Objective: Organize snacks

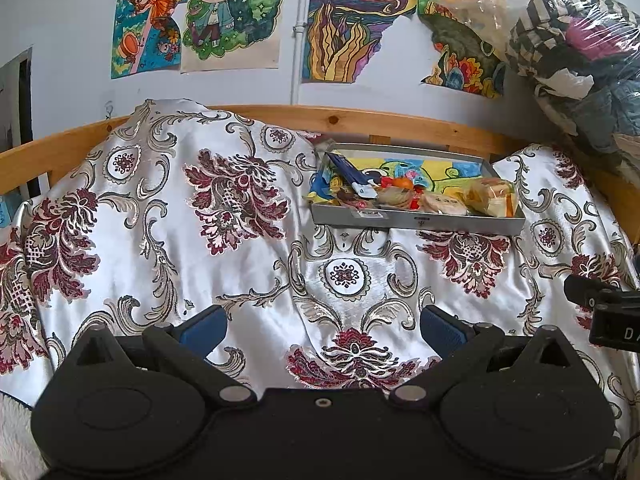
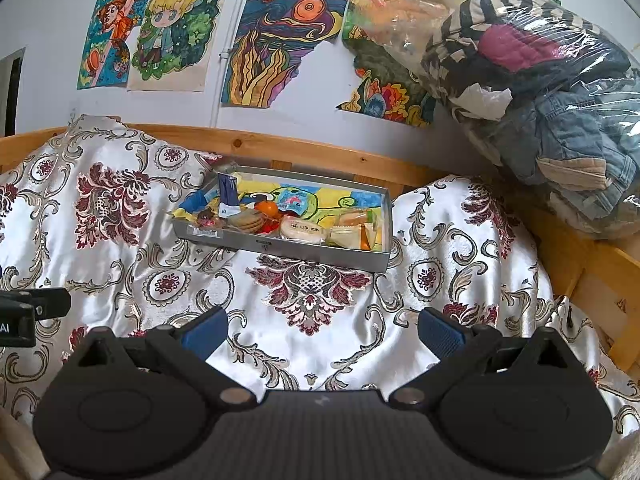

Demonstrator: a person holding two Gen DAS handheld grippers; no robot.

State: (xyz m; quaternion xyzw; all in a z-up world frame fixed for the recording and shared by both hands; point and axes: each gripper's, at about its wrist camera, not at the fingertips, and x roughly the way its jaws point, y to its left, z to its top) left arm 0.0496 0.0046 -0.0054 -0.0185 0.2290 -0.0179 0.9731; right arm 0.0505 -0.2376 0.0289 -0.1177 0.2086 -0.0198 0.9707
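Grey shallow cardboard tray (image 2: 280,246) of mixed wrapped snacks (image 2: 304,229): on patterned satin bedcover (image 2: 320,344), against pine bed rail, long axis left-to-right. Ahead of both grippers, well apart. Right gripper (image 2: 322,330) nearer, more centred; left gripper (image 1: 322,330) offset leftward. Both spread wide, empty.

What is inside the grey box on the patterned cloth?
The grey box holds wrapped snacks: round biscuits, an orange fruit, a blue packet. A colourful drawing lines its bottom, partly covered.

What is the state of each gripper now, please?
Left gripper: open, holding nothing, above the patterned cloth.
Right gripper: open, holding nothing, short of the snack box.
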